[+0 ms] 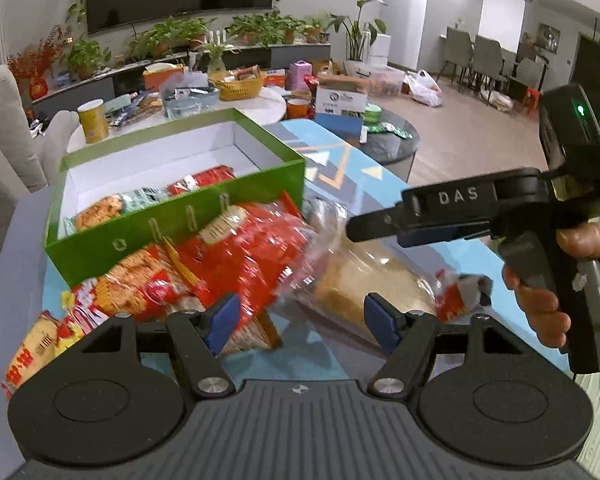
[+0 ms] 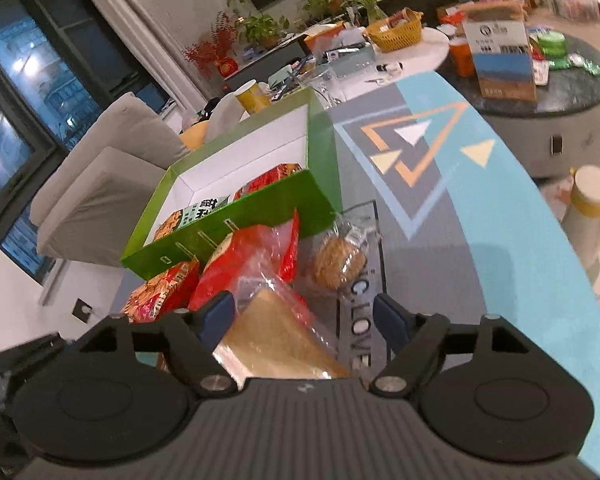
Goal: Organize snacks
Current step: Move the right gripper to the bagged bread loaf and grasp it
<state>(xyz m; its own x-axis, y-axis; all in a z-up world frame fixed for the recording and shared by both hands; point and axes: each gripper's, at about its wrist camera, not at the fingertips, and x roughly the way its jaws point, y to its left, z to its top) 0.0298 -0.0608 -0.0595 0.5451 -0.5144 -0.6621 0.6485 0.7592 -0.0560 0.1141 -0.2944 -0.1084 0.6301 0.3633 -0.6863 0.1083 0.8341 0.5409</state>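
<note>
Green box point(image 1: 172, 216) far half free, snack packets point(image 1: 236, 264) crowding its front wall

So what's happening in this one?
A person with a gripper in each hand is sorting packaged snacks into a green box, which already holds a few packets. More lie piled in front of it. The right gripper stands open over a wrapped sandwich; the left gripper is open too, above the red packets.
</note>
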